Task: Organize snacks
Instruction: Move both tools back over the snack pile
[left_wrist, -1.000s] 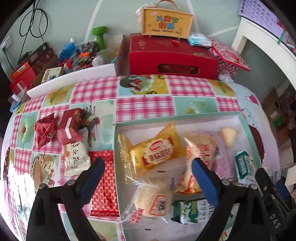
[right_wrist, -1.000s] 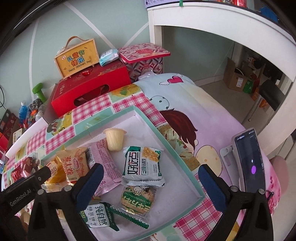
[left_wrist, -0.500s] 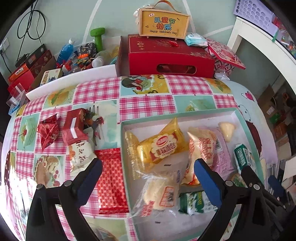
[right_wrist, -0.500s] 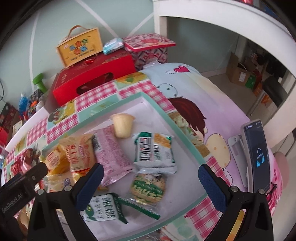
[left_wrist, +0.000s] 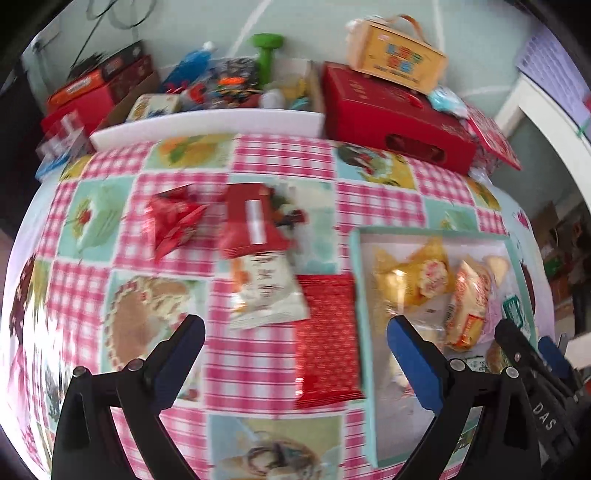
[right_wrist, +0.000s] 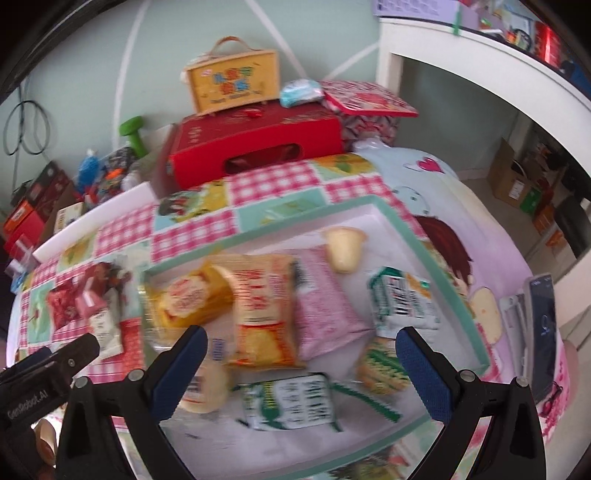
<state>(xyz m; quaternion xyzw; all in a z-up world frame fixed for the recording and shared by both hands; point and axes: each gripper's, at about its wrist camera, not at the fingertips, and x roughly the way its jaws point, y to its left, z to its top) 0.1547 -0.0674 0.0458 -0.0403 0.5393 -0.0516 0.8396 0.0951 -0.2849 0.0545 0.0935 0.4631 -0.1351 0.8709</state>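
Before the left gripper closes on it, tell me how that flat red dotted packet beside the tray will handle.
The red dotted packet lies flat and thin on the tablecloth, so it will probably flex when lifted by one edge. Its foil-like surface may be slippery between the pads. It looks light, so a nudge would likely slide it against the tray rather than tip it.

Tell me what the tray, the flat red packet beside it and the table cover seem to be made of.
Tray: probably cardboard or thin board, matte white inside with a mint-green rim; straight folded-looking walls. Red packet: likely glossy plastic or foil film, since it lies flat with a sheen and fine print, though blur limits this. Table cover: seems printed fabric or vinyl, draping smoothly over the edge.
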